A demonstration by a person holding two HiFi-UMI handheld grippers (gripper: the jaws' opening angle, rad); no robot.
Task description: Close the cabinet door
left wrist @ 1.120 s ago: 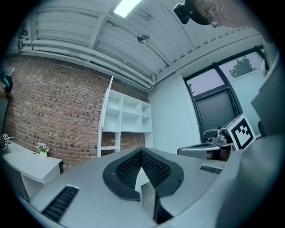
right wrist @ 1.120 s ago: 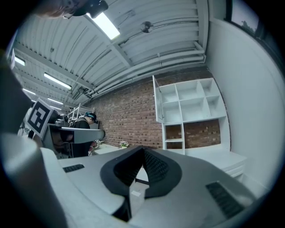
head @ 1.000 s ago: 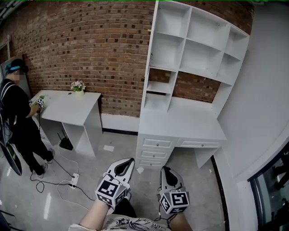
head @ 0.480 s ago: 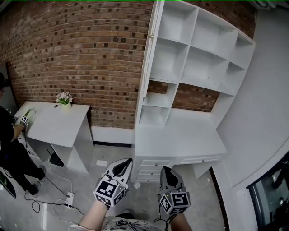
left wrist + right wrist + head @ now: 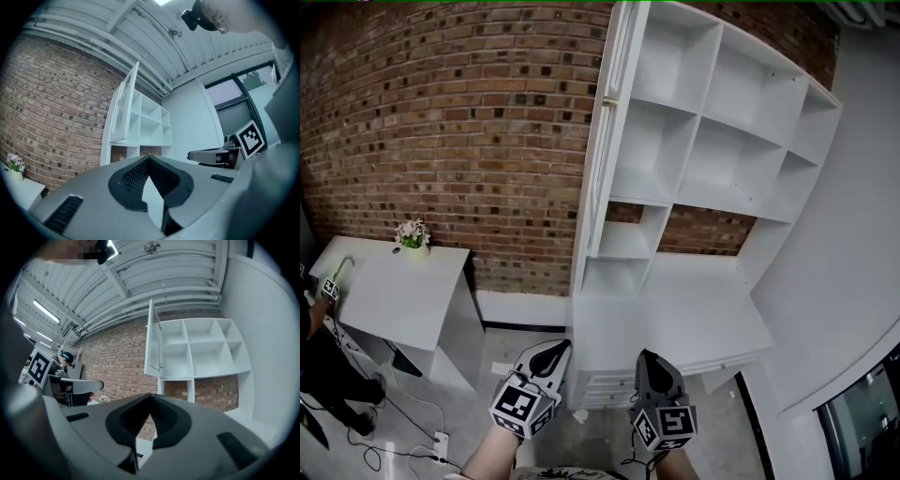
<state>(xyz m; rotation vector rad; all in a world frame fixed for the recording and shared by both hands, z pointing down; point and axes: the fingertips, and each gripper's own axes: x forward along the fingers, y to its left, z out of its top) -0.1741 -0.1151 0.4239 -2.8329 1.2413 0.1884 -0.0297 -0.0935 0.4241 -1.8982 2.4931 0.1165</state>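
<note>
A: A tall white shelf unit [image 5: 722,141] is shown, smooth-painted and divided into square and oblong open compartments. It is backed by a rough red brick wall [image 5: 459,122].

B: And the cabinet door [image 5: 602,141] is found at that unit's upper left corner. It is swung well out from the shelves and seen nearly edge-on in the head view. A thin flat white panel, with a small metal handle [image 5: 609,100] fixed to it.

A: Below, a flat matte desktop [image 5: 703,319] is joined to the shelves. A plain white side table [image 5: 389,291] is placed further left, and a small pot of flowers [image 5: 413,234] is set on it.

B: Now the tools. The left gripper [image 5: 149,159] is moulded in smooth grey, with black ribbed pads. Its 2 jaws are pressed together at the tips, and nothing is pinched between them.

A: The same is seen on the right gripper [image 5: 151,395]: tips are brought together and nothing is held.

B: Both are held low in the head view, side by side, with 2 checkered marker cubes [image 5: 523,405] behind them. Neither the door nor the desk is touched, and the door is kept well apart from both.
</note>
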